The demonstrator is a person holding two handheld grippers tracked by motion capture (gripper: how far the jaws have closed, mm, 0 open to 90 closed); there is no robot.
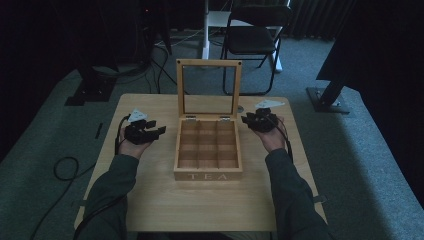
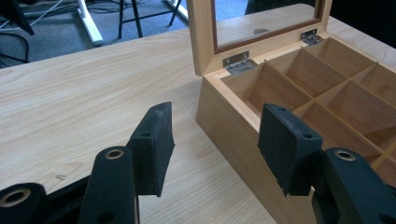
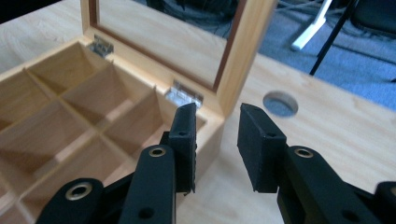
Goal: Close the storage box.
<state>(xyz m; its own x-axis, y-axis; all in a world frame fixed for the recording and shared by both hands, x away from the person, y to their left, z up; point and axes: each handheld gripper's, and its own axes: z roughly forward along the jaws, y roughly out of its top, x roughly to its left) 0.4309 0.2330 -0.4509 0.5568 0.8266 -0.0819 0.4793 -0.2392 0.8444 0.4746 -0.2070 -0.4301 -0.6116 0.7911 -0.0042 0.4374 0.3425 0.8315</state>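
A wooden tea box (image 1: 208, 150) sits at the centre of the high view on the pale worktop (image 1: 150, 200). Its glazed lid (image 1: 208, 89) stands upright behind it, and all nine compartments look empty. The left claw (image 1: 159, 132) rests just left of the box, jaws spread wide and holding nothing. In the left gripper view the box's near corner lies between its pads (image 2: 154, 140), but neither pad touches wood. The right claw (image 1: 245, 119) sits at the box's upper right corner, jaws moderately parted and also empty. In the right gripper view the hinge (image 3: 185, 97) and the lid's side frame (image 3: 243, 51) lie just beyond its tips.

I judge this to be a pause before the box is handled, most likely to shut the lid. For that, the right claw would have to rise to the lid's side frame or top edge, close on it lightly and swing it forward and down, while the left claw steadies the box wall.

The box is slightly longer from front to back. This long axis runs up and down the high view, with the "TEA" face (image 1: 208, 176) toward the bottom of the frame and the hinges toward the top.
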